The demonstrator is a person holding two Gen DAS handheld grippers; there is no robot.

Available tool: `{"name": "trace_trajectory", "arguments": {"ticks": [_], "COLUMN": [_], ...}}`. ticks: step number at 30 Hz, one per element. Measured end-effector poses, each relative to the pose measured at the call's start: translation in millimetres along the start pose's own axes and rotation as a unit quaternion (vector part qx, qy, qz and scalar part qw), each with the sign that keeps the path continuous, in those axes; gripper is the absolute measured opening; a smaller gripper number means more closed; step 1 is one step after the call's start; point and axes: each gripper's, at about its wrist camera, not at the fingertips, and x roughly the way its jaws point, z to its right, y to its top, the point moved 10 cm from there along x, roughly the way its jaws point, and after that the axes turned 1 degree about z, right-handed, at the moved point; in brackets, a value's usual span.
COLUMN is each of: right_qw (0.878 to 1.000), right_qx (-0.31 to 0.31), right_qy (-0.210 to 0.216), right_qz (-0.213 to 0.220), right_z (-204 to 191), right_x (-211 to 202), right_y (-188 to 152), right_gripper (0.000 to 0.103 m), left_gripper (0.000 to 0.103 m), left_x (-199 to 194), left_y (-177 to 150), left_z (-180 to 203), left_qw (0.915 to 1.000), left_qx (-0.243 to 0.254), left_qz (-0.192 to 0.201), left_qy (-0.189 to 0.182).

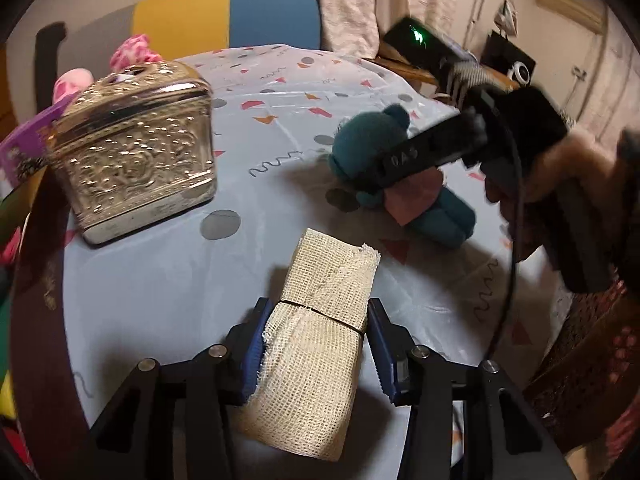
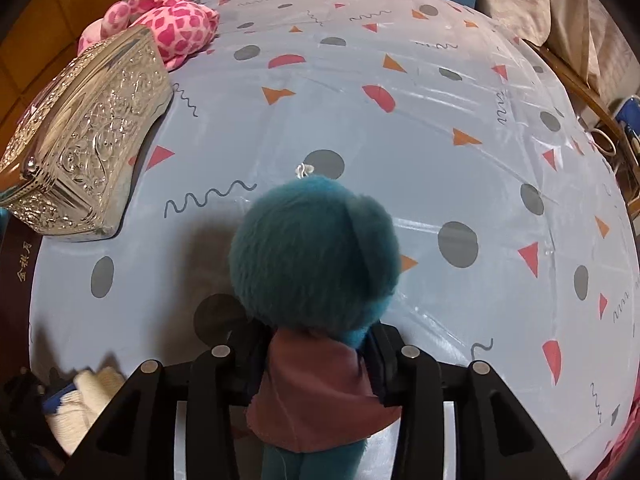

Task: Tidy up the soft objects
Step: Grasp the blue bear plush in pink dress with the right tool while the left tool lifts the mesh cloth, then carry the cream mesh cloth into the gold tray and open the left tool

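A patterned table carries a silver box and pink plush.

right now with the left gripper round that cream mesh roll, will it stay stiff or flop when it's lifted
Probably soft but not floppy: the cream mesh roll is bound into a thick bundle by a dark band, so it should lift as one piece. The open weave likely grips the left gripper's pads well. Its frayed free end may sag or unravel.
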Motion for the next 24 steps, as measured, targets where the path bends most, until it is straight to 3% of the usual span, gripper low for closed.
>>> {"name": "trace_trajectory", "arguments": {"ticks": [12,22,24], "right_qw": [0.998,0.998,0.998], "right_qx": [-0.043,-0.045,-0.037], "right_qy": [-0.036,-0.032,-0.048], "right_qz": [0.017,0.019,0.012], "right_z": [-28.4,-34.1,-29.8], "right_x": [-6.9,-16.1,-19.5], "right_y": [-11.5,-19.8,-20.4], "right_gripper": [0.043,0.043,0.043], "left_gripper": [0.047,0.047,0.047], "left_x": [-62.3,-109.8,-117.3], "left_y": [25.5,39.4,40.9], "left_z": [3.1,-21.4,-27.7], "left_qw": [0.9987,0.9951,0.9943], "left_qx": [-0.025,-0.063,-0.068], "left_qz": [0.043,0.075,0.082], "left_qy": [-0.009,-0.008,-0.009]}}
